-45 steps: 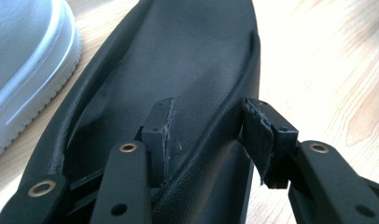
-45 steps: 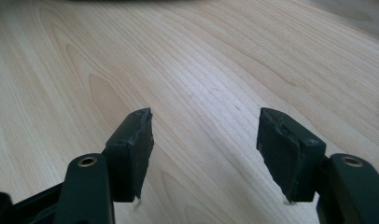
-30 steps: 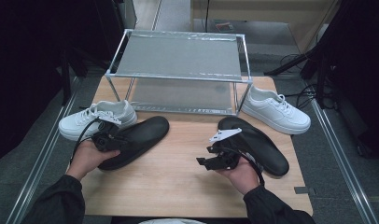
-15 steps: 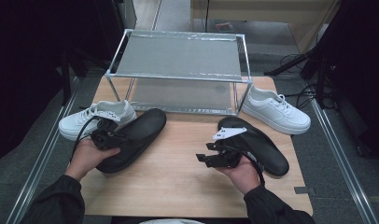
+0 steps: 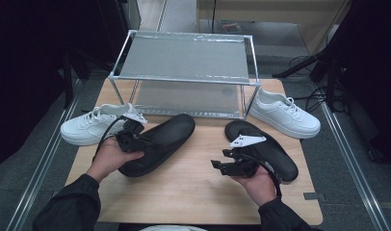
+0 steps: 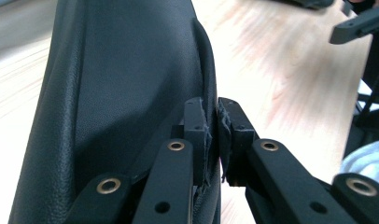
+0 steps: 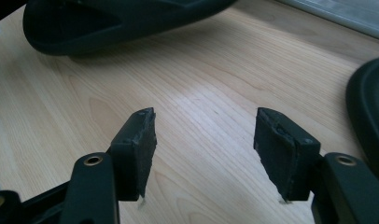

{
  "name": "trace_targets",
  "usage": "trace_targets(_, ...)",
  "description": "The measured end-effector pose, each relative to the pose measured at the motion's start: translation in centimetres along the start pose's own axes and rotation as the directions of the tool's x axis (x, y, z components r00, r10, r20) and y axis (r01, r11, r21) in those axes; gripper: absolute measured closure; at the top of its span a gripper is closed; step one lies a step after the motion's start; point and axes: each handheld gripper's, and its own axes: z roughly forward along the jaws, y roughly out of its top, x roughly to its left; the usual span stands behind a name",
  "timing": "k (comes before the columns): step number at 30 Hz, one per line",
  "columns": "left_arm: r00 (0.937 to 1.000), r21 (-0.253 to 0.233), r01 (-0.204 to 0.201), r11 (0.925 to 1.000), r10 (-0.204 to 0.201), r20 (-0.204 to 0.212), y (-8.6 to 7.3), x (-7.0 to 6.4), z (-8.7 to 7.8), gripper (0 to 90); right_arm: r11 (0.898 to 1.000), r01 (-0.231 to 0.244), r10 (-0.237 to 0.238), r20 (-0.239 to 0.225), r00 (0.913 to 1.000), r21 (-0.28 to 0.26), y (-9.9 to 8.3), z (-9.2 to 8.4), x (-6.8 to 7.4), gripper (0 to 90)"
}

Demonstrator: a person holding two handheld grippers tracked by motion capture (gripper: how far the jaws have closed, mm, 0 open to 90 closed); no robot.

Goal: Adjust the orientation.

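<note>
Light wooden table (image 5: 193, 187), left gripper (image 6: 214, 135) pinched on rim of black leather slip-on shoe (image 5: 157, 144), right gripper (image 7: 204, 149) wide, holding nothing.

The left gripper (image 5: 136, 140) closed further on the rim of the left black slipper (image 5: 160, 144), which the pads pinched between them. It carried the slipper forward and a little up toward the wire rack (image 5: 184, 79), so the toe swung closer to the rack's front edge.
</note>
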Motion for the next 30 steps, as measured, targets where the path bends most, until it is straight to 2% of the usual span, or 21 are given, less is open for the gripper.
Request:
trace_targets(5,0.9988,0.031,-0.034,0.9989,0.032,0.037,1.3,-1.6,2.3,83.0,1.0,-0.019,0.019,0.021,0.9996,-0.008,-0.6,-0.7,-0.2,39.3)
trace_targets(9,0.9978,0.065,-0.044,0.9969,0.041,0.053,1.7,-2.9,4.3,83.1,1.0,-0.029,0.03,0.034,0.999,-0.01,-0.9,-1.1,-0.3,39.0)
trace_targets(11,0.9962,0.086,-0.062,0.9944,0.056,0.067,1.7,-3.6,5.2,83.0,0.999,-0.032,0.032,0.034,0.9989,-0.01,-1.0,-1.2,-0.3,39.0)
trace_targets(16,0.992,0.125,-0.096,0.9874,0.084,0.094,1.4,-4.8,6.1,82.2,1.0,-0.03,0.03,0.031,0.9991,-0.008,-0.9,-1.1,-0.2,39.0)
trace_targets(21,0.993,0.115,-0.079,0.9902,0.068,0.097,0.9,-4.9,6.6,82.2,1.0,-0.023,0.023,0.023,0.9995,0.0,-0.8,-0.8,-0.2,39.2)
trace_targets(24,0.9925,0.132,-0.083,0.9878,0.07,0.1,0.7,-4.7,7.2,81.3,1.0,-0.02,0.02,0.022,0.9996,0.002,-0.8,-0.7,-0.1,39.0)
trace_targets(25,0.9929,0.119,-0.068,0.9905,0.056,0.105,0.7,-4.1,7.2,80.5,1.0,-0.017,0.017,0.021,0.9996,0.003,-0.7,-0.7,-0.1,39.0)
trace_targets(26,0.9929,0.119,-0.068,0.9905,0.056,0.105,0.7,-4.1,7.2,80.0,1.0,-0.017,0.017,0.021,0.9996,0.003,-0.7,-0.7,-0.1,39.0)
trace_targets(27,0.9938,0.113,-0.064,0.9915,0.053,0.097,0.5,-3.5,7.0,78.2,1.0,-0.015,0.015,0.021,0.9997,0.001,-0.7,-0.7,0.0,38.9)
trace_targets(30,0.9949,0.106,-0.047,0.9932,0.038,0.094,0.5,-3.2,6.9,75.0,1.0,-0.014,0.014,0.021,0.9997,-0.001,-0.7,-0.7,-0.1,38.9)
